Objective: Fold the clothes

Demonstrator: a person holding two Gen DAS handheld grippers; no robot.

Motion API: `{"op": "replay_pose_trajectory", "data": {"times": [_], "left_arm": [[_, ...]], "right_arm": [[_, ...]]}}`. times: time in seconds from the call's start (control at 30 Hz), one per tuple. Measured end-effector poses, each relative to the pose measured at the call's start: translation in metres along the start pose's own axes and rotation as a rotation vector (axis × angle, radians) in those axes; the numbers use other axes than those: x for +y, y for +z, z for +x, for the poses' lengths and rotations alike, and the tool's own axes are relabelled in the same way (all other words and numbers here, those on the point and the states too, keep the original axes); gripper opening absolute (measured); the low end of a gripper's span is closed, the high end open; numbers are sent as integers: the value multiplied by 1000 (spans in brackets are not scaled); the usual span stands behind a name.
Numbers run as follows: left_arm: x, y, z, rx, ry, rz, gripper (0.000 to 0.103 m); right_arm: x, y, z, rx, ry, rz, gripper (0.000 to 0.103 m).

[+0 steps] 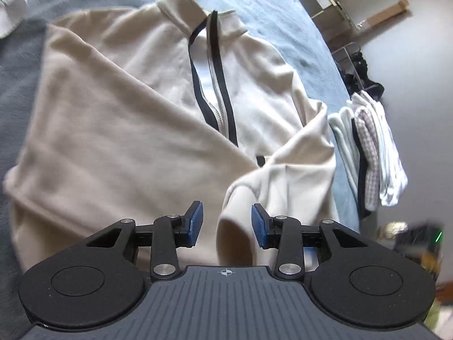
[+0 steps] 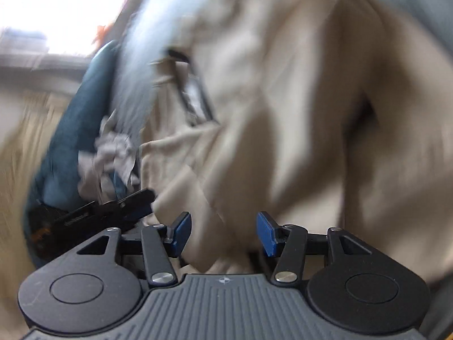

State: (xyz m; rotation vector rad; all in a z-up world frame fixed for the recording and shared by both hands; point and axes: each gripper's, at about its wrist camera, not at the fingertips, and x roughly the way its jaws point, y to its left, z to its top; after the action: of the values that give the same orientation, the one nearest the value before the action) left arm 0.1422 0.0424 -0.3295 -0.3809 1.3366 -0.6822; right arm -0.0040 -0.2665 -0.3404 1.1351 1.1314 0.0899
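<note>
The wide blue-grey quilted bedspread [image 1: 269,8] serves as the folding surface. On it lies the cream fleece zip-neck pullover [image 1: 119,119], collar away, both sleeves crossed over its front, likely to narrow it. A stack of folded laundry [image 1: 368,153] waits at the bed's edge. The left gripper [image 1: 227,223] and right gripper [image 2: 223,233] hover with jaws spread, pinching nothing.

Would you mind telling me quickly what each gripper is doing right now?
Left gripper: open, pads clear of the cream pullover below it.
Right gripper: open, cream fabric between the jaws, not pinched.
</note>
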Motion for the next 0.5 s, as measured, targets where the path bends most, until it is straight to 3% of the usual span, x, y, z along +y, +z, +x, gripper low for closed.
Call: {"op": "replay_pose_trajectory", "data": {"times": [0.1,0.17,0.23,0.3,0.37,0.5], "left_arm": [[9,10,32,150,24,-42,39],[15,9,50,200,25,-83,38],[20,7,52,215,-7,-143,35],[22,3,48,223,-42,-186,24],[22,-2,41,221,-70,-215,18],[25,-6,35,211,-141,-282,10]], "right_arm": [[-22,-11,15,17,39,175,56],[-31,-16,21,18,60,241,56],[-37,-18,26,21,76,284,56],[-45,-22,29,17,99,347,57],[-52,-26,34,13,145,412,64],[-60,-33,48,9,206,510,67]]}}
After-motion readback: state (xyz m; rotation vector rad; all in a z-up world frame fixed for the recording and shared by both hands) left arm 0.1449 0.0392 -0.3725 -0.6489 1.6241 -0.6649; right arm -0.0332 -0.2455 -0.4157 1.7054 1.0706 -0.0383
